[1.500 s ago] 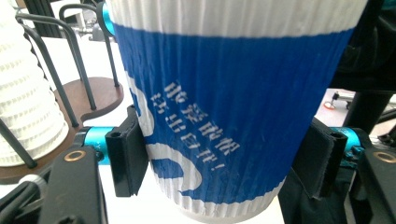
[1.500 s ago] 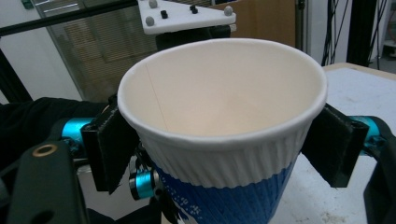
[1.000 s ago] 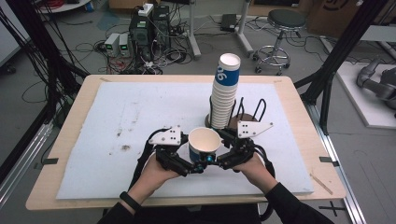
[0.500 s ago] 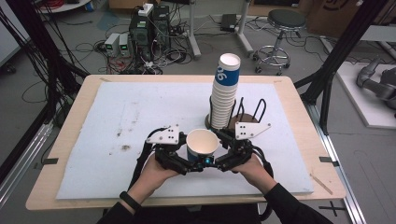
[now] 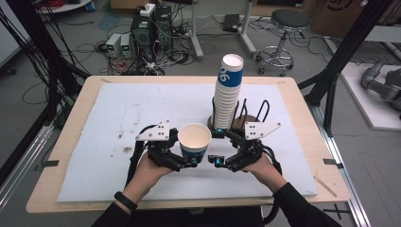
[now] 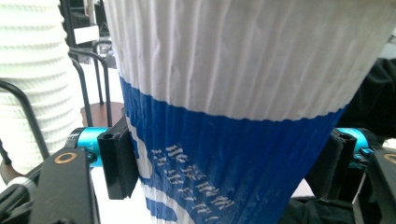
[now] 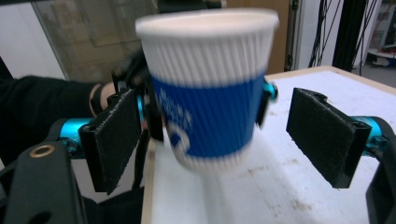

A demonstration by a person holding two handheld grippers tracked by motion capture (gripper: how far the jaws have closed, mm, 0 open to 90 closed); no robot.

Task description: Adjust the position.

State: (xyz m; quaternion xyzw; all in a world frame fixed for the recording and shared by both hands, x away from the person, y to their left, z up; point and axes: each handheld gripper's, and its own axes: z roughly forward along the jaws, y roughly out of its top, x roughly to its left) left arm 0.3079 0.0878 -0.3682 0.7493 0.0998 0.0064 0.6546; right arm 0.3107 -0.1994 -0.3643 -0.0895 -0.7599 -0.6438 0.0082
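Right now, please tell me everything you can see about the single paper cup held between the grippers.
The paper cup is ribbed, white at the top with a blue band and white print below. It is upright, open and looks empty, lifted above the white mat. The left gripper clamps its blue band; the right gripper stands open beside it, not touching.

Left gripper fingers clamp a cup; right gripper fingers spread apart, facing it.

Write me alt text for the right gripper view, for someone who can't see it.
A white and blue ribbed paper cup, slightly blurred, is held upright above the white table mat by the left gripper, clamped on its blue band. The right gripper frames it, its black padded jaws open on either side, not touching.
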